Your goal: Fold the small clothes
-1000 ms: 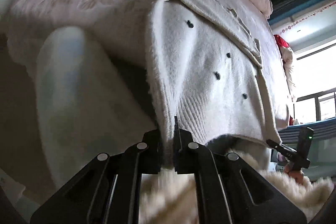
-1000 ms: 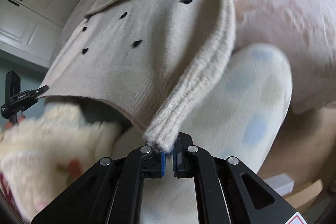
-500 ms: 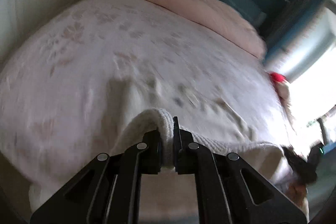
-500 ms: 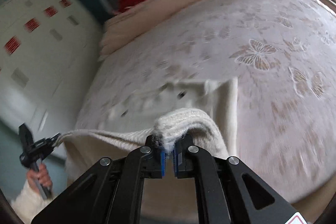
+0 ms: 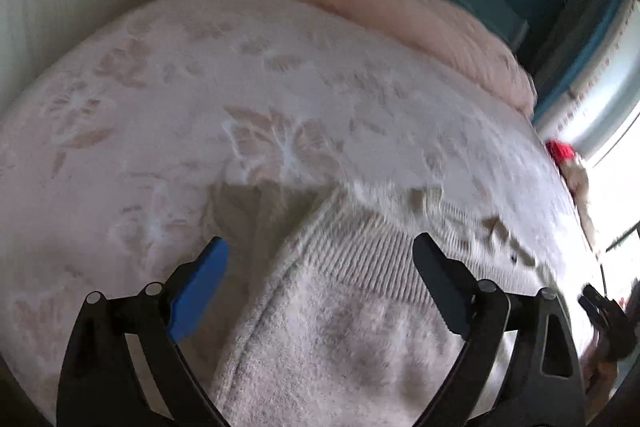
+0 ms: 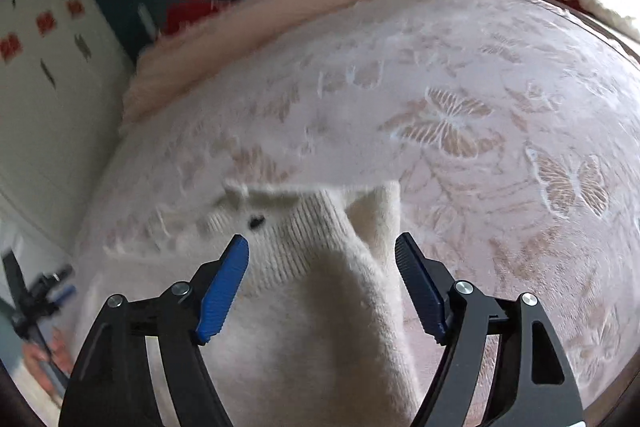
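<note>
On the bed, your left gripper (image 5: pixel 320 259) stands wide open, fingers spread to either side of the cream knit sweater (image 5: pixel 344 315) w/ nothing clamped between them. The blue pad (image 5: pixel 200 291) on its left finger sits just beside the sweater's left edge; whether it touches the knit cannot be told. The right finger (image 5: pixel 440 279) overlaps the ribbed hem area in view; contact not confirmable.

Your right gripper (image 6: pixel 322 263) is likewise fully spread, gripping nothing. The sweater (image 6: pixel 312 307) lies between its fingers, folded over on itself, resting on the pink butterfly-pattern bedspread (image 6: pixel 460 131). One dark button (image 6: pixel 256 221) shows near the far edge of the knit.

Hard to read: both views are motion-blurred, esp. the far sweater edge. The near part of the sweater is cut off by the frame bottom. A pink duvet (image 5: pixel 380 7) lies bunched at the far end of the bed. The other gripper shows only as a blurred dark shape at each frame edge.
</note>
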`<act>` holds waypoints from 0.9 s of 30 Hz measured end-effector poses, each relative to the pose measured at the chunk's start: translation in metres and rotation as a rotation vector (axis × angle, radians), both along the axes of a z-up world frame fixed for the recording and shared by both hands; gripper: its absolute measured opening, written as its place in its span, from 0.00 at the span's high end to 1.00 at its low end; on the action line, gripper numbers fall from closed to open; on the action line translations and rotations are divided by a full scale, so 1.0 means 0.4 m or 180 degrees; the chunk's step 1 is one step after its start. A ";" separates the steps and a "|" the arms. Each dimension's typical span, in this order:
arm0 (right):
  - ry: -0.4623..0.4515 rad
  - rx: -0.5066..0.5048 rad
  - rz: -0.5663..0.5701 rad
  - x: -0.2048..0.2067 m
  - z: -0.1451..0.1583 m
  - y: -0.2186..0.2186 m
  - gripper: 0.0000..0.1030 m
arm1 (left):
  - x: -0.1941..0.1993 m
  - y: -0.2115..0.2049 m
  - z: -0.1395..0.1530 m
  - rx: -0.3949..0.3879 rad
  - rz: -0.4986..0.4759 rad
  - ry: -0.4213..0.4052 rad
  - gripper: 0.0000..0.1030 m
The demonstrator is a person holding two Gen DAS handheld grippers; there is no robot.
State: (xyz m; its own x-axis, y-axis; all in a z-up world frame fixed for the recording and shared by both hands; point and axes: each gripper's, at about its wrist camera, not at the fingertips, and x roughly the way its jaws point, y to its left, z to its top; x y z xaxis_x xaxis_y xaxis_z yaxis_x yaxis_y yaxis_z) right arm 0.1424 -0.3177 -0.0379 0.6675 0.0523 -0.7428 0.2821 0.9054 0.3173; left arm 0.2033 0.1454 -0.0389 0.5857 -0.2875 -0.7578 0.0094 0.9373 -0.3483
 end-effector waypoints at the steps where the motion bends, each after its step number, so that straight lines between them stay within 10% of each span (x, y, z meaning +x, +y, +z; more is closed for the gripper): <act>1: 0.0087 -0.0046 0.0042 0.018 -0.018 0.009 0.28 | 0.015 -0.004 -0.019 0.0050 -0.0006 0.0114 0.12; 4: 0.0248 -0.0019 0.0095 0.054 -0.069 0.028 0.40 | 0.054 -0.018 -0.074 0.0057 0.0089 0.0372 0.23; 5: 0.0271 -0.0003 0.0115 0.054 -0.075 0.039 0.79 | 0.059 -0.021 -0.080 0.0037 0.0087 0.0400 0.48; 6: 0.0342 0.0009 0.0158 0.065 -0.085 0.046 0.93 | 0.066 -0.028 -0.085 0.0052 0.0056 0.0453 0.64; 8: 0.0256 0.0036 0.0103 0.061 -0.065 0.045 0.93 | 0.079 -0.040 -0.072 0.0132 0.0005 0.0484 0.86; 14: -0.0437 0.0164 -0.0193 0.036 0.117 -0.025 0.94 | 0.115 -0.046 0.052 0.0031 0.0004 0.0169 0.87; 19: 0.0391 0.0187 -0.0292 0.144 -0.074 -0.069 0.92 | 0.204 -0.072 -0.080 0.0444 0.0222 0.0533 0.80; 21: 0.0610 0.0114 -0.0257 0.144 -0.136 -0.056 0.91 | 0.188 -0.062 -0.099 0.0415 0.0306 0.0499 0.73; 27: -0.0061 0.0004 -0.0197 -0.033 0.018 -0.003 0.62 | 0.047 -0.004 0.007 0.0210 0.0279 0.0137 0.40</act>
